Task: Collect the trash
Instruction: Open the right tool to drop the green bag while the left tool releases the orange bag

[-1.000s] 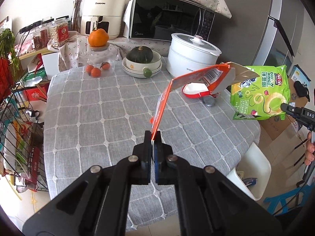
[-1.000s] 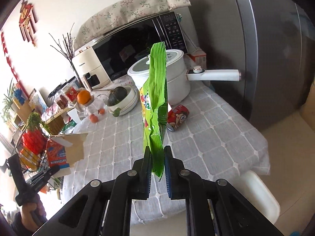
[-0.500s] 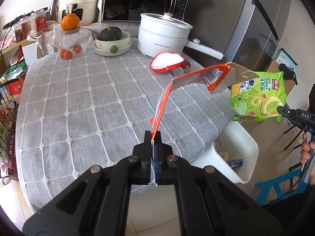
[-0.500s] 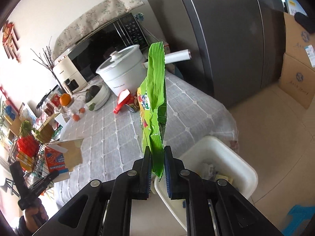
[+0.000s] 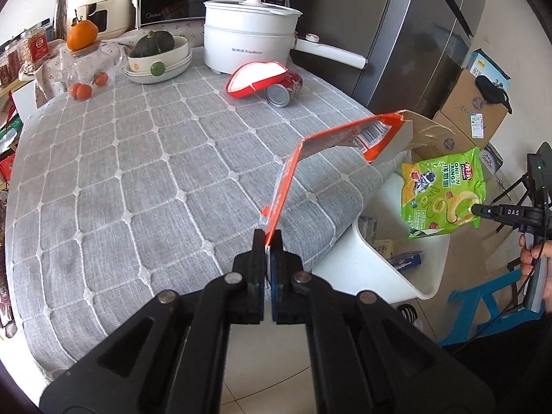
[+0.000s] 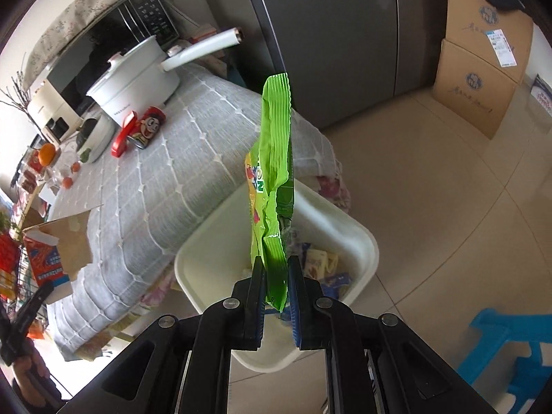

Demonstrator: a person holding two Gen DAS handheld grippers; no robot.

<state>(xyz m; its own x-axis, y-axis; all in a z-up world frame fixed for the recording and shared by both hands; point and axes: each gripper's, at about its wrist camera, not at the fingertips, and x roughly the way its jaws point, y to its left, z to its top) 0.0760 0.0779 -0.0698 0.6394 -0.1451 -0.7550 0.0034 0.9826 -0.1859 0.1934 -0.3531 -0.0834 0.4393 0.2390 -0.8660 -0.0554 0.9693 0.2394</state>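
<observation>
Both claws have swung away from the middle of the worktop [image 5: 138, 179] toward its edge since a second ago, and the white bin [image 6: 348, 227], then barely in sight, now fills the lower part of the right wrist view.

At 9 o'clock in the left wrist view, small oranges [image 5: 80, 90] and a glass jar [image 5: 86, 65] sit near the worktop's far corner; toward 12 o'clock come a bowl with a dark squash [image 5: 153, 44] and a white electric pot [image 5: 248, 31]. Just in front of the pot lie a red-rimmed white container [image 5: 255, 77] and a tipped red can [image 5: 286, 89], touching each other.

At centre, the left claw [image 5: 268, 241] is clamped tight on the bottom corner of a torn orange carton [image 5: 345, 138], which rises toward 1 o'clock over the worktop's edge. At 3 o'clock the right claw [image 5: 477, 209] pinches a green onion-ring snack bag [image 5: 441, 193], which hangs above the bin.

From the right wrist, the right claw [image 6: 276, 269] grips the lower edge of the green bag, the bag standing edge-on straight up toward 12 o'clock. Directly behind it sits the bin, already holding wrappers [image 6: 317, 262]. At 9 o'clock the carton shows beyond the worktop's edge.
</observation>
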